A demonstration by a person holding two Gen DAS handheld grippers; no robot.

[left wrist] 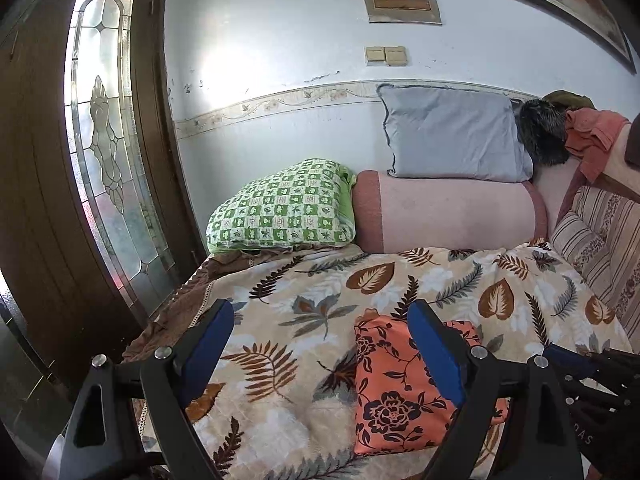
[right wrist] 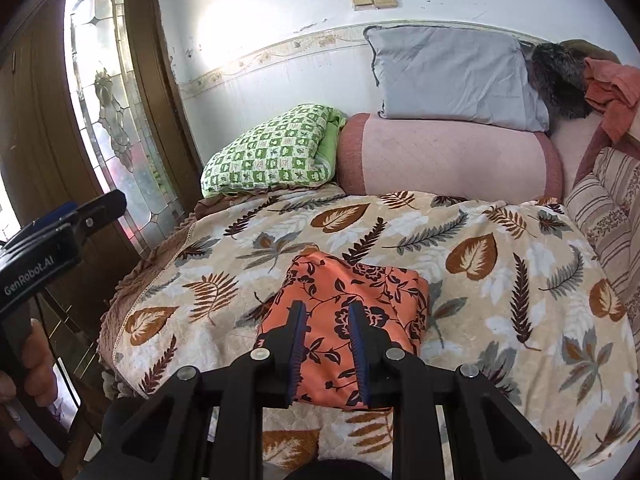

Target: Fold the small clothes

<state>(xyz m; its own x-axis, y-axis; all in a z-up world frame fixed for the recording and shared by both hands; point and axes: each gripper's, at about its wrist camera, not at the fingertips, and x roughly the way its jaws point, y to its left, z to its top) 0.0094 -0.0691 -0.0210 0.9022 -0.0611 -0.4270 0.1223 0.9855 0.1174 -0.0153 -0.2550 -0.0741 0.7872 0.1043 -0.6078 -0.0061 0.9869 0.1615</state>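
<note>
An orange floral garment [right wrist: 344, 320] lies folded into a compact, roughly rectangular packet on a bed, resting on a beige bedspread [right wrist: 500, 280] printed with brown and grey leaves. In the right wrist view the packet's long axis runs from the near edge of the bed away toward the pillows, leaning slightly to the right at its far end. Its far edge looks thicker and a little rumpled; its near edge lies flat.

The right tongs [right wrist: 328, 344] hang just above the near half of the packet. Their two blue-padded fingers [right wrist: 298, 344] are parted by a narrow gap, with orange cloth visible between them; nothing is pinched. Whether the tips touch the fabric cannot be told.

The left tongs [left wrist: 320, 344] are spread wide. In the left wrist view the left finger hangs over bare bedspread, and the right finger [left wrist: 436, 360] overlaps the same folded garment [left wrist: 400, 392], which sits at lower right of that view. They grip nothing. In the right wrist view the left tongs [right wrist: 80, 216] appear at the left edge, off to the side of the bed, held by a hand [right wrist: 28, 368].

At the head of the bed lie a green checked pillow [right wrist: 272, 152], a pink bolster [right wrist: 448, 160] and, on top of the bolster, a grey pillow [right wrist: 452, 72]. A wooden door with a leaded glass panel [left wrist: 108, 136] stands to the left.
</note>
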